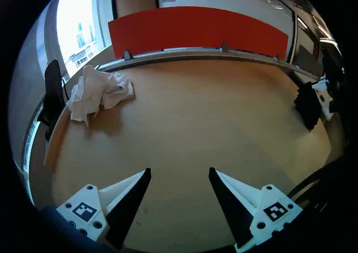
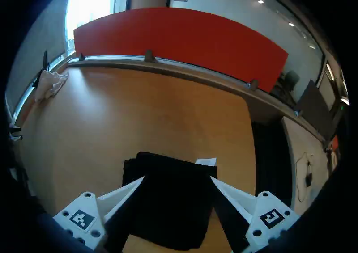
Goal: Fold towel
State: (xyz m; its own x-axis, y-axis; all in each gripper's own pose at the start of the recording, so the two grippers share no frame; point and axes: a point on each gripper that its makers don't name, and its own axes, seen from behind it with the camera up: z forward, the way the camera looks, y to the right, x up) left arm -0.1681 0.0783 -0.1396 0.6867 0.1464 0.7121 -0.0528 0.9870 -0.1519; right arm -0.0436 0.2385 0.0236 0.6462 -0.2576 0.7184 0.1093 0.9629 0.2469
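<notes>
A crumpled white towel [image 1: 100, 92] lies in a heap at the far left of the wooden table [image 1: 201, 119], near the back rail. My left gripper [image 1: 179, 174] hovers open over bare wood, well short of that towel, nothing between its fingers. A folded black towel [image 2: 170, 195] with a small white tag [image 2: 206, 161] lies flat near the table's right edge, and my right gripper [image 2: 176, 179] stands open just over it, fingers spread to either side. The white towel [image 2: 49, 85] is far off at the left in the right gripper view. The black towel [image 1: 308, 103] is a dark shape at the right.
A red divider panel [image 1: 197, 29] on a grey rail closes the table's back edge. A dark chair [image 1: 53, 92] stands beyond the left end by the window. Past the table's right edge is a gap, then another desk [image 2: 304, 163] with a cable.
</notes>
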